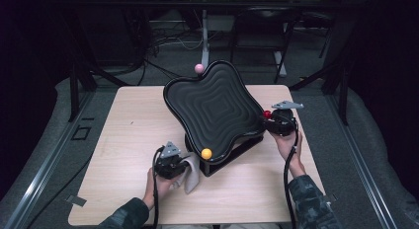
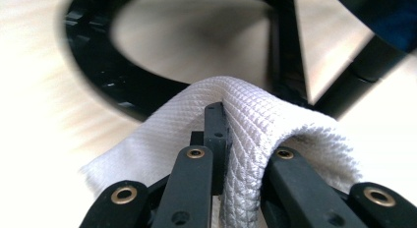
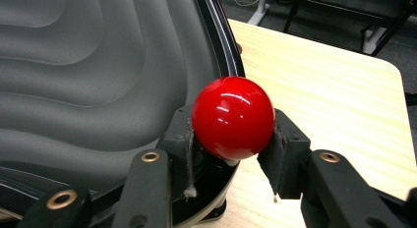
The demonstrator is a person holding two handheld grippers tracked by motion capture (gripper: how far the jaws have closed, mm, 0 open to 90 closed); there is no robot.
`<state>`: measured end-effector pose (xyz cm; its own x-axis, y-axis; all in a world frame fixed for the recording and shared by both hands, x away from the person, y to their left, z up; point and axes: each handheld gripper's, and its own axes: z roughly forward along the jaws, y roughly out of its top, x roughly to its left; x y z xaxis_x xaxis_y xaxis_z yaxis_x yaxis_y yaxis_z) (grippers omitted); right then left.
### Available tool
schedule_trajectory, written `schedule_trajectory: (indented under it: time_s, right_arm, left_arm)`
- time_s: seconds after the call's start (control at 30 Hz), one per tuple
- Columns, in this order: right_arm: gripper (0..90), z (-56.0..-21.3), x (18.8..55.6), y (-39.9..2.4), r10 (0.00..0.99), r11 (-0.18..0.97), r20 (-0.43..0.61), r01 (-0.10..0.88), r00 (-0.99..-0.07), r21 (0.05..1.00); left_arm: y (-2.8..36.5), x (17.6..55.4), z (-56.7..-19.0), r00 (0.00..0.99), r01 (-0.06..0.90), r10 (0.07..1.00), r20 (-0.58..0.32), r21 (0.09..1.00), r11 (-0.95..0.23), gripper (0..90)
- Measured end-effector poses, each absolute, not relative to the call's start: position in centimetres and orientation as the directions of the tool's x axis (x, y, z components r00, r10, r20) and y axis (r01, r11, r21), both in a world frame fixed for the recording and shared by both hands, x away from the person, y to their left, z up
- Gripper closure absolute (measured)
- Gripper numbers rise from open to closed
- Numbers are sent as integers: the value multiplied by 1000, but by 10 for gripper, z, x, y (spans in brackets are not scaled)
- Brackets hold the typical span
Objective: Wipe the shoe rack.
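A black wavy tray (image 1: 212,108) with stepped ridges stands tilted on a black stand (image 1: 232,152) in the middle of the table. Round knobs sit at its corners: a pink one (image 1: 198,68) at the far side, a yellow one (image 1: 206,153) at the near side, a red one (image 1: 267,114) at the right. My right gripper (image 1: 271,121) is shut on the red knob (image 3: 232,117), its pads (image 3: 282,149) pressing both sides beside the tray's rim (image 3: 223,46). My left gripper (image 1: 180,165) is shut on a white cloth (image 1: 191,172), which drapes over its jaws (image 2: 251,134) near the stand's base (image 2: 123,85).
The light wooden table (image 1: 133,140) has bare room at the left and along the front. Chair and desk legs with cables (image 1: 207,41) stand on the floor behind the table. Both sleeves come in from the bottom edge.
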<state>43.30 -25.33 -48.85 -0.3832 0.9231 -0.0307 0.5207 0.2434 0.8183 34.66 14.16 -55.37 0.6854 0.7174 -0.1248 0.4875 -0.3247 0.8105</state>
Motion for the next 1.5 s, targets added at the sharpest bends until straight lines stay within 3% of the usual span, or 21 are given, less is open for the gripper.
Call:
schedule_trajectory:
  time_s: [0.43,1.03,1.2,1.3,1.4,1.5]
  right_arm:
    - [597,-488,436,-253,925,243,-30,530,-378,813]
    - [594,-483,463,-245,928,251,-22,577,-373,777]
    - [486,-480,467,-241,932,243,-13,598,-362,763]
    - [467,-478,455,-238,938,240,-24,597,-346,766]
    - [526,-478,440,-233,940,263,-61,599,-335,757]
    - [620,-477,433,-233,938,235,-15,601,-348,764]
  left_arm:
    - [185,339,-526,566,527,822,-69,796,-296,844]
    - [192,339,-522,551,536,832,-73,795,-285,827]
    - [193,338,-521,546,535,835,-70,796,-282,825]
    - [194,339,-521,539,537,839,-78,799,-270,825]
    - [195,339,-521,534,542,841,-82,797,-266,826]
    - [196,338,-520,533,538,842,-86,803,-258,825]
